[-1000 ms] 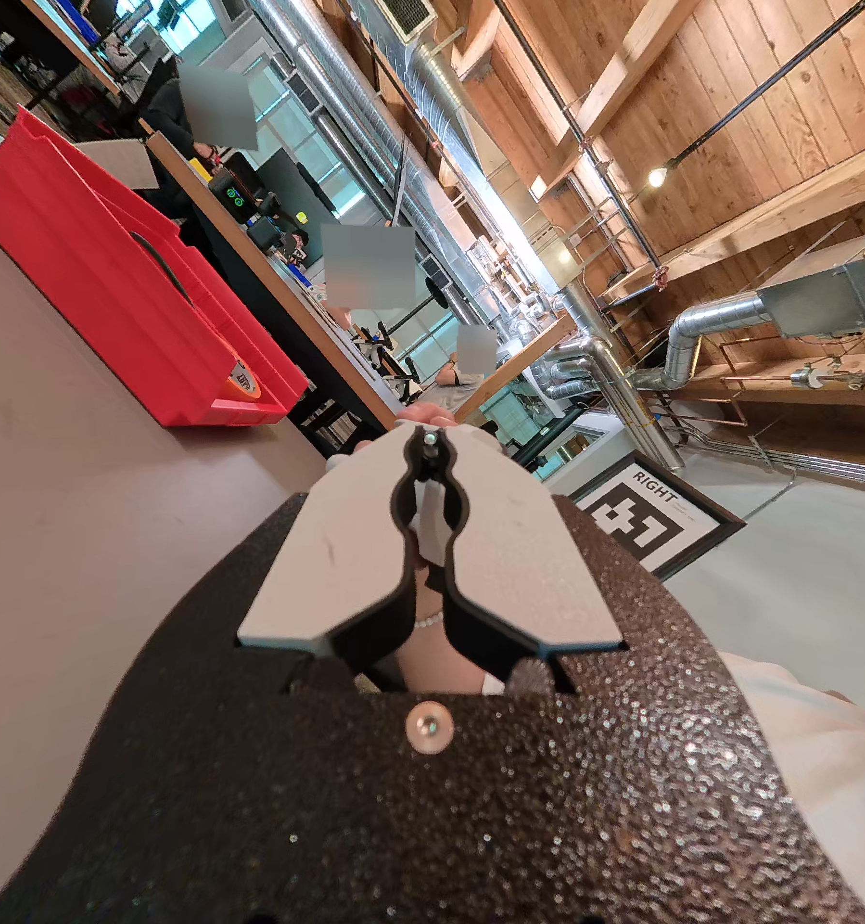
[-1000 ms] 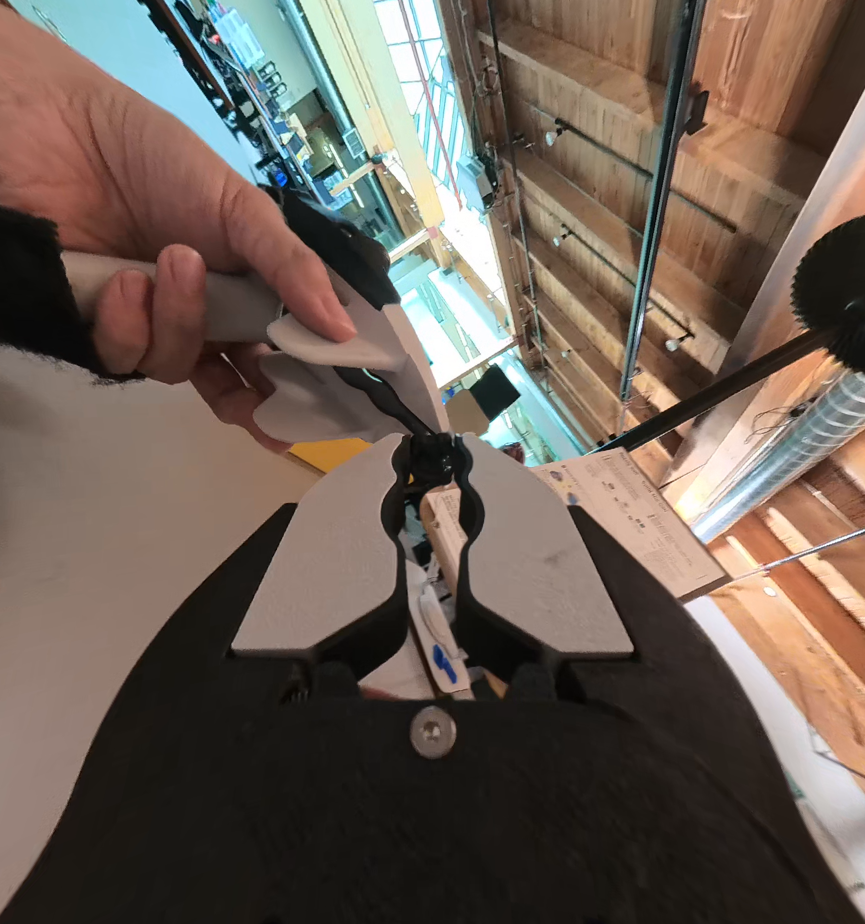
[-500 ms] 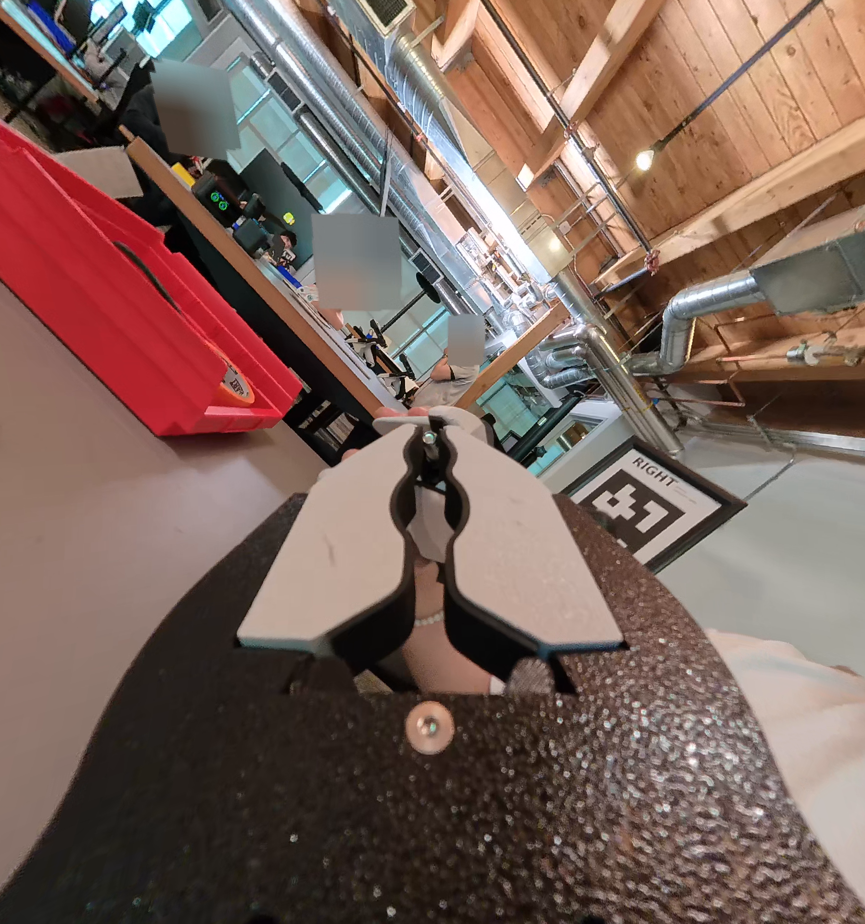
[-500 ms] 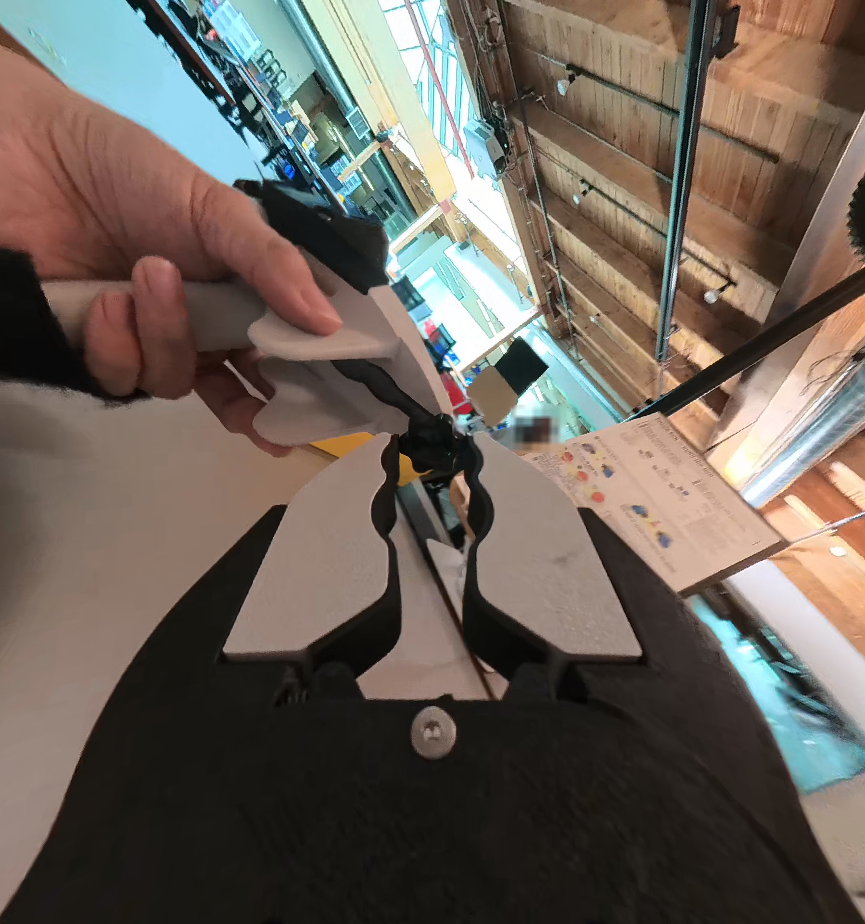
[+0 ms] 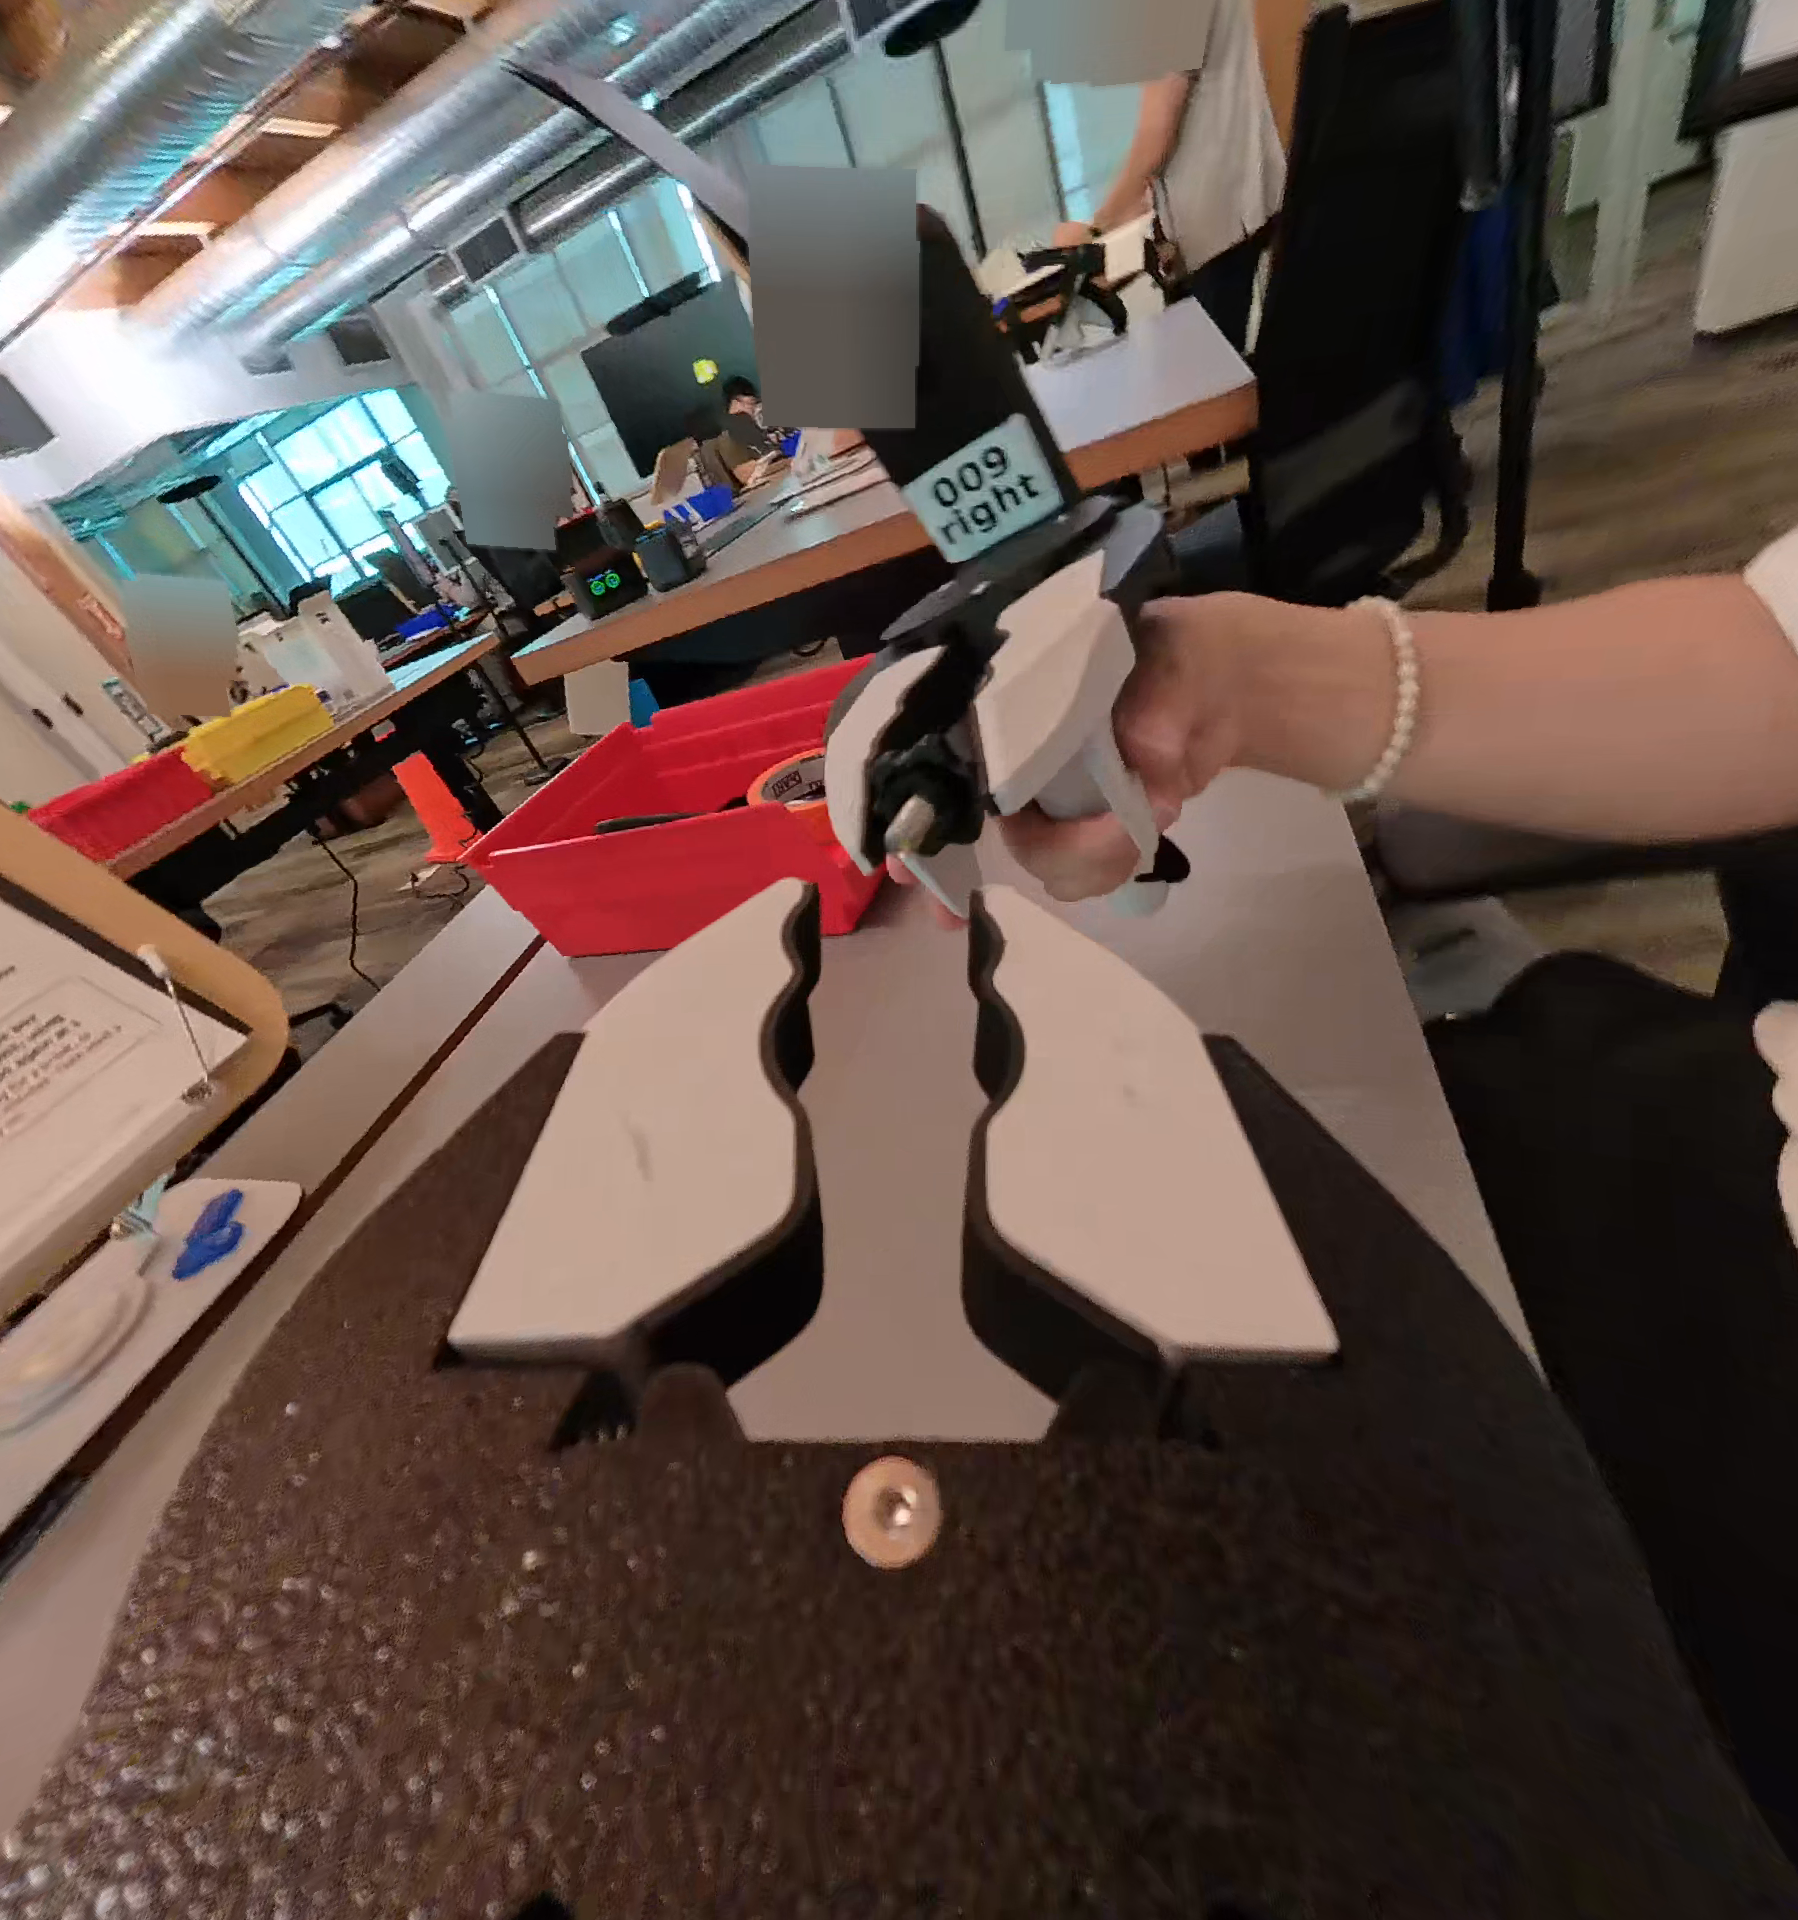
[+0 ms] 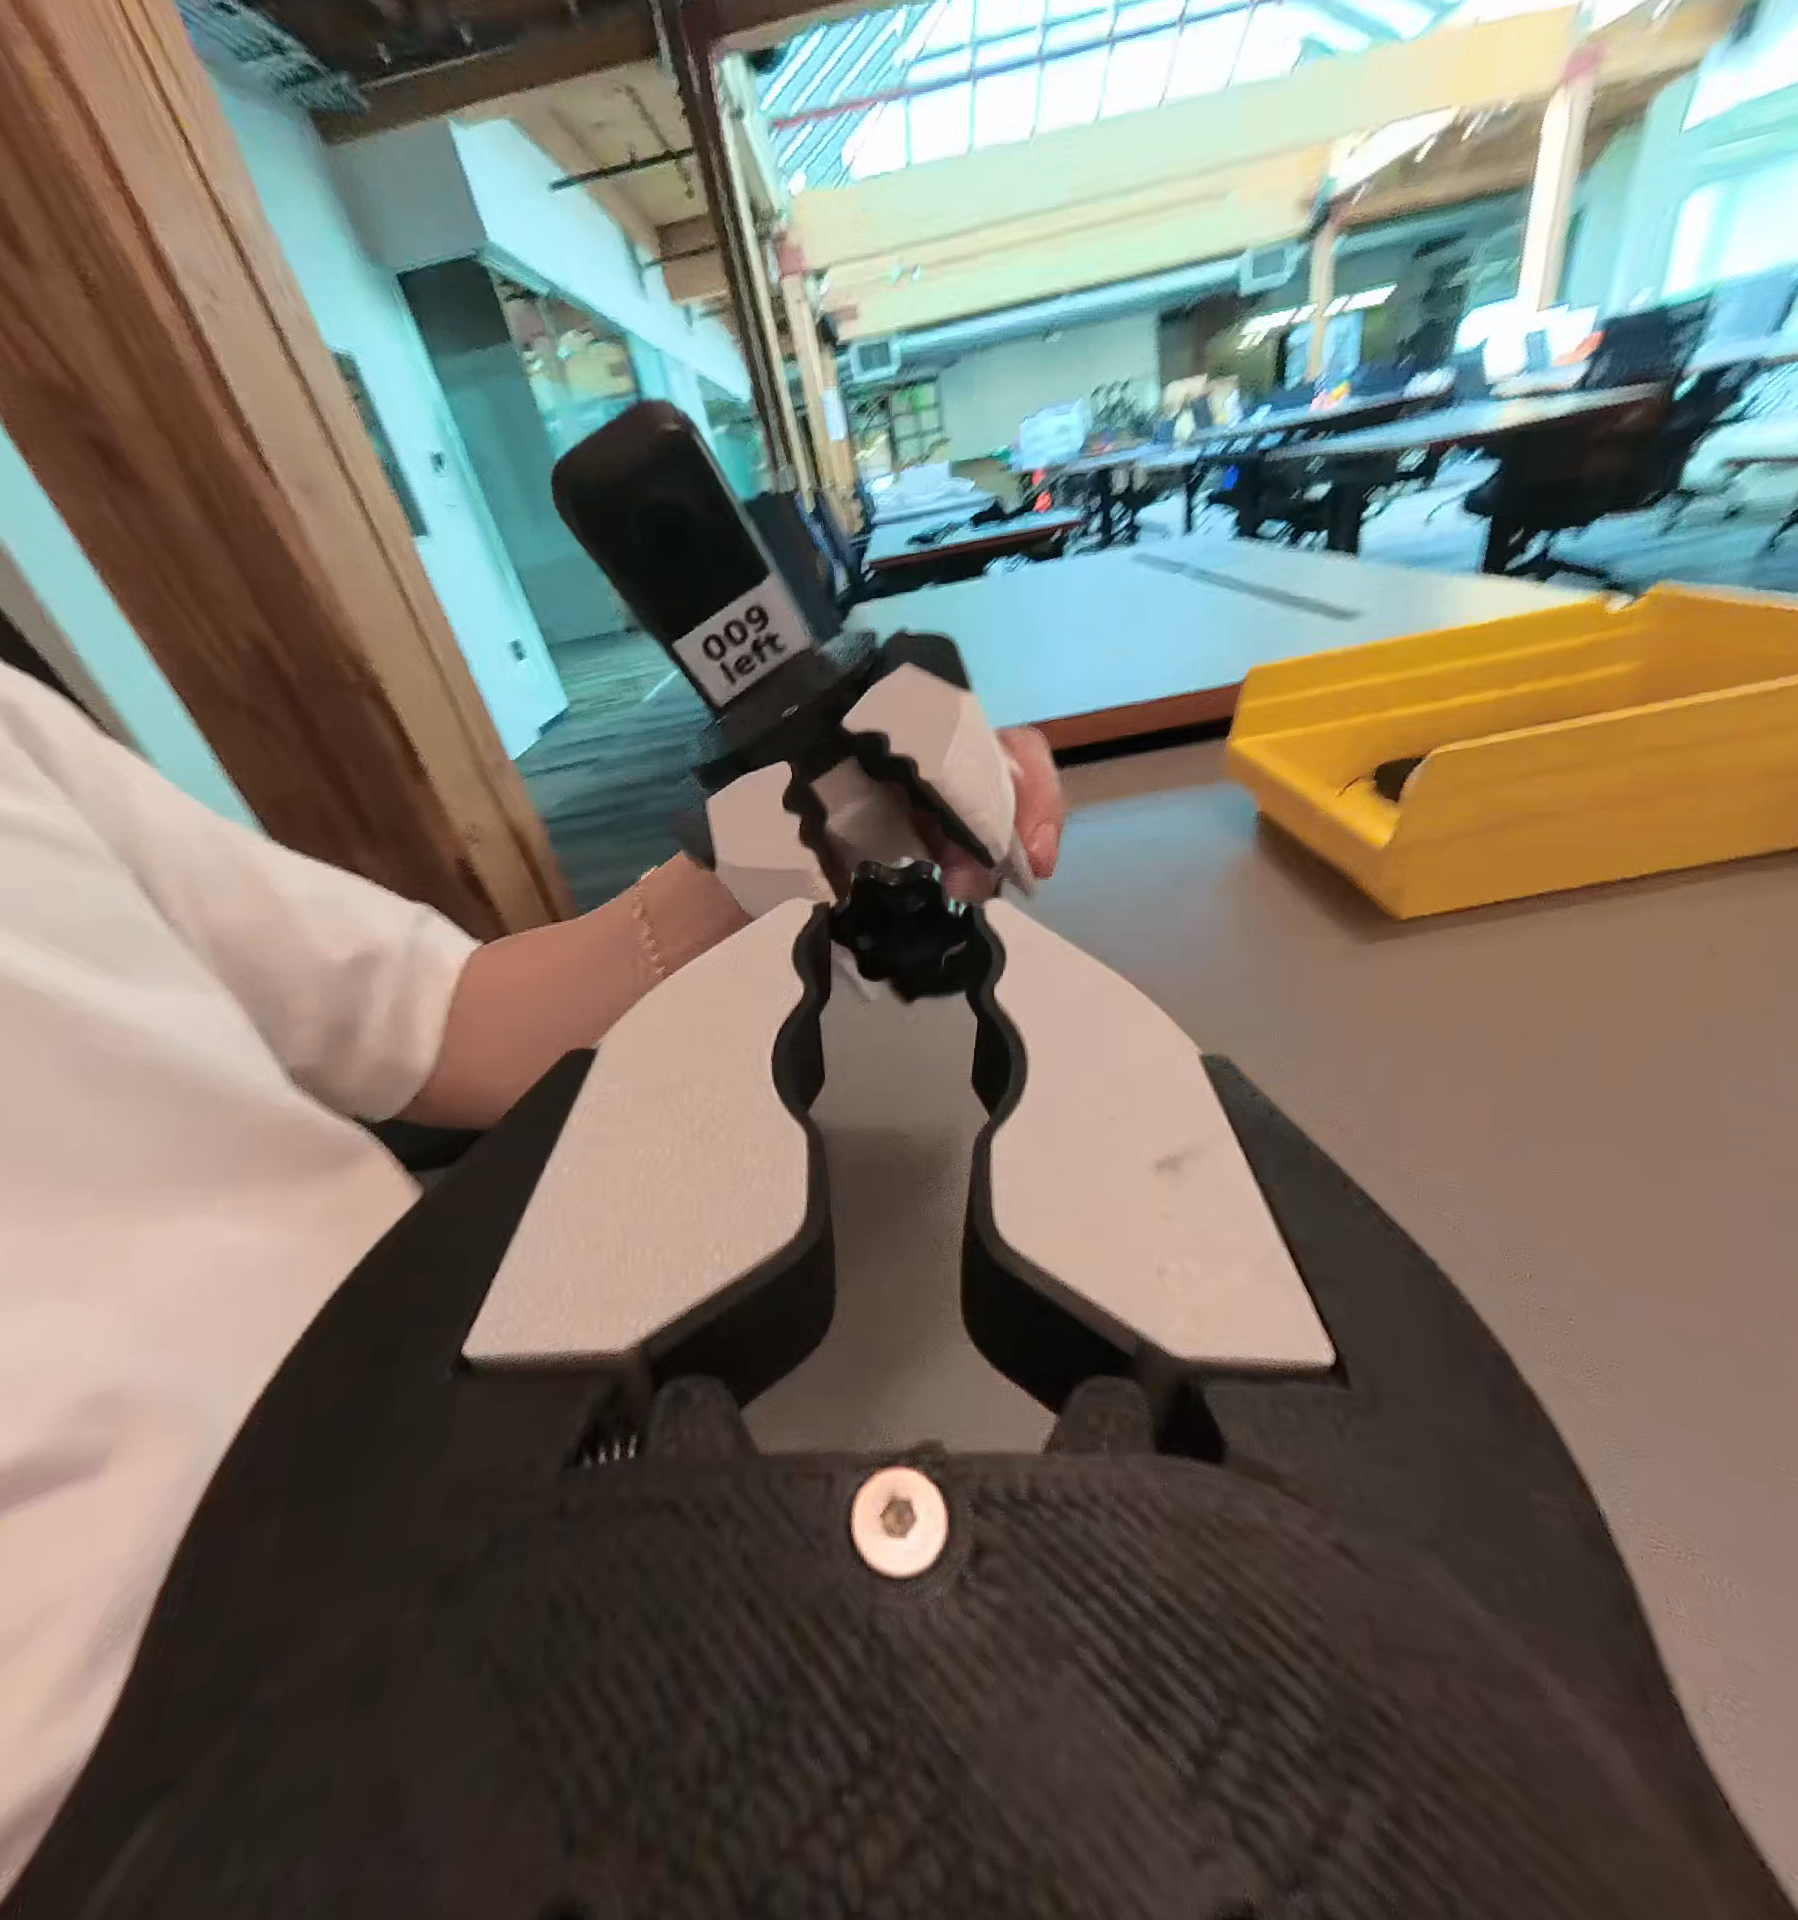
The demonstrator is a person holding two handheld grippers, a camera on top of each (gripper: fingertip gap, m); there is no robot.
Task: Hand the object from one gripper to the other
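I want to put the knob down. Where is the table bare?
Bare table right of the right gripper and its knob, up to the yellow bin. Also bare right of the red bin. Crowded at the left edge: clipboard, blue clip.

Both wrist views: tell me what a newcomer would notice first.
The black knob with its metal stud stands out, pinched at the tips of the right gripper in mid-air over the grey table. In the left wrist view the left gripper is open and empty, facing that knob close ahead. Bright bins draw the eye next: a red bin behind the right gripper, a yellow bin at the table's far right.
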